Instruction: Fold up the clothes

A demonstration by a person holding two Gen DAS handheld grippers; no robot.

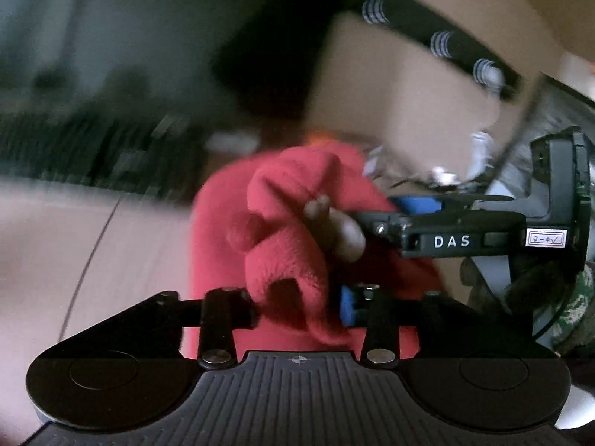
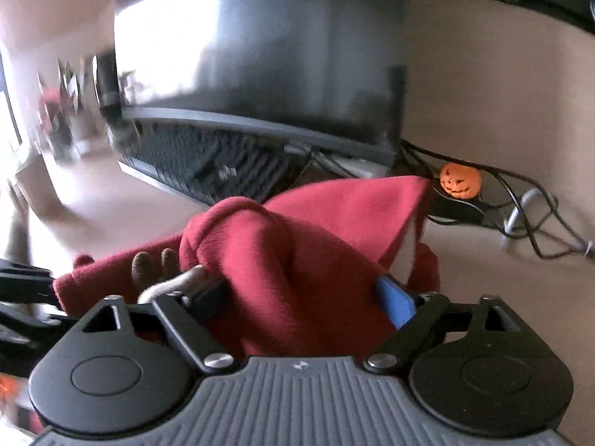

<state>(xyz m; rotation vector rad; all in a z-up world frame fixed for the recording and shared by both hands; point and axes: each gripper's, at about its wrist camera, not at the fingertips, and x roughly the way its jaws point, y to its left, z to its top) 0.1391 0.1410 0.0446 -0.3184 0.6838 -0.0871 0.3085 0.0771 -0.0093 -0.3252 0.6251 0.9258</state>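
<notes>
While both my grippers are bunched into the red fleece garment [image 2: 297,260], it hangs gathered between them above the pale desk [image 2: 122,204].

My left gripper [image 1: 297,297] pinches a thick fold of it between its fingers, one blue pad [image 1: 347,304] showing. My right gripper [image 2: 297,297] clamps a rolled wad the same way, jaws part spread around the cloth. Behind stand a dark monitor [image 2: 260,48], a black keyboard [image 2: 208,163], and an orange pumpkin figure [image 2: 460,180] among cables.

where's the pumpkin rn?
Right wrist view, right of centre: the orange pumpkin sits on the desk by the monitor's lower right corner, among black cables, just past the raised red garment.
</notes>
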